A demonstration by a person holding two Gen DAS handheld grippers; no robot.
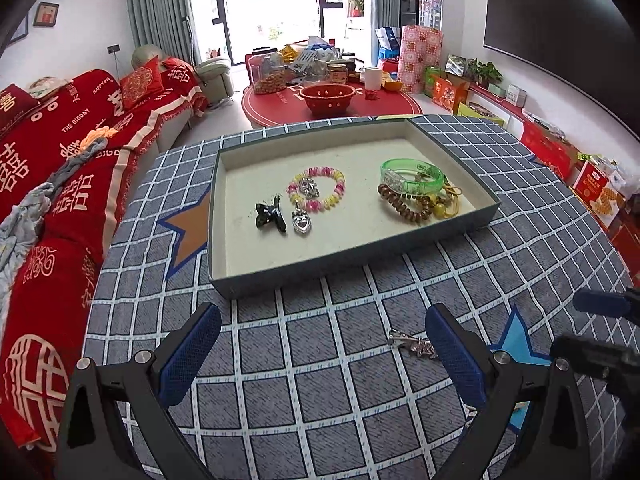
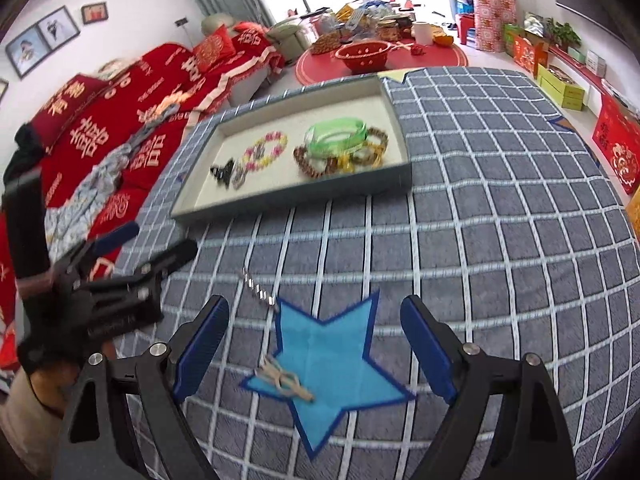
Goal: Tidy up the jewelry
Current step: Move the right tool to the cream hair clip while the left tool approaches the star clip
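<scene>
A shallow grey box lid [image 1: 218, 216] [image 2: 400, 120] lies on the checked cloth. In it are a pink-and-yellow bead bracelet [image 1: 318, 188] [image 2: 266, 150], a black hair claw [image 1: 272, 216] [image 2: 222, 172], a silver heart clip [image 1: 302, 220], a green bangle [image 1: 412, 178] [image 2: 336, 136] and brown coil ties [image 1: 404, 202]. A silver hair clip [image 1: 414, 346] [image 2: 259, 290] lies on the cloth just inside my left gripper's right finger. A gold clip [image 2: 286, 380] lies on the blue star, between my right gripper's fingers. My left gripper [image 1: 322, 344] is open and empty. My right gripper [image 2: 316, 344] is open and empty.
The cloth-covered table [image 1: 320, 400] has an orange star patch [image 1: 188, 232] left of the box and a blue star [image 2: 332, 364] at the front. A red sofa [image 1: 60, 152] stands left. A red round table [image 1: 332, 100] with a bowl and jars stands behind.
</scene>
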